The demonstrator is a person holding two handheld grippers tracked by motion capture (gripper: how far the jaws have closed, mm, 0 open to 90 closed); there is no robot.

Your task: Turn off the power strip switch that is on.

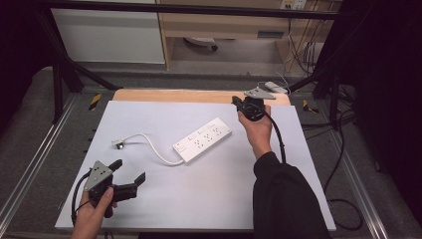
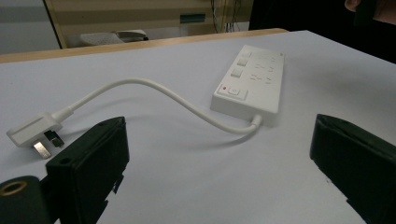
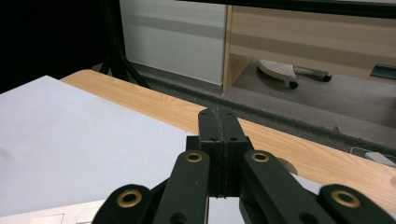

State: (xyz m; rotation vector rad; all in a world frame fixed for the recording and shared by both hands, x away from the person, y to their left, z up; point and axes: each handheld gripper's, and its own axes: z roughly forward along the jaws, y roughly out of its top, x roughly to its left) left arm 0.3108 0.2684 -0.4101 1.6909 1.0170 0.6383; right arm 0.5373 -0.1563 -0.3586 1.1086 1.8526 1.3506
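From the high view, I am holding my left gripper (image 1: 130, 174) low over the near left part of the bench (image 1: 209, 199), with its jaws standing wide apart and nothing between them. My right gripper (image 1: 238, 102) is hovering at the far right edge, beside the wooden strip (image 1: 174, 95), in my right hand (image 1: 256, 127). The white power strip (image 1: 202, 140) is lying flat near the middle of the bench, well apart from both grippers, its cord (image 1: 152, 147) curving leftward to the plug (image 1: 118, 144).

In the left gripper view, my two jaws are spreading far apart, and between them I am looking at the power strip (image 2: 250, 79) ahead to the right, the cord (image 2: 154, 91) arching across, and the plug (image 2: 32, 133) lying at the left, near my left jaw.

In the right gripper view, my right gripper (image 3: 218, 122) is pressing its jaws fully together, empty, pointing over the wooden strip (image 3: 154, 105) toward the floor (image 3: 336, 100) beyond.
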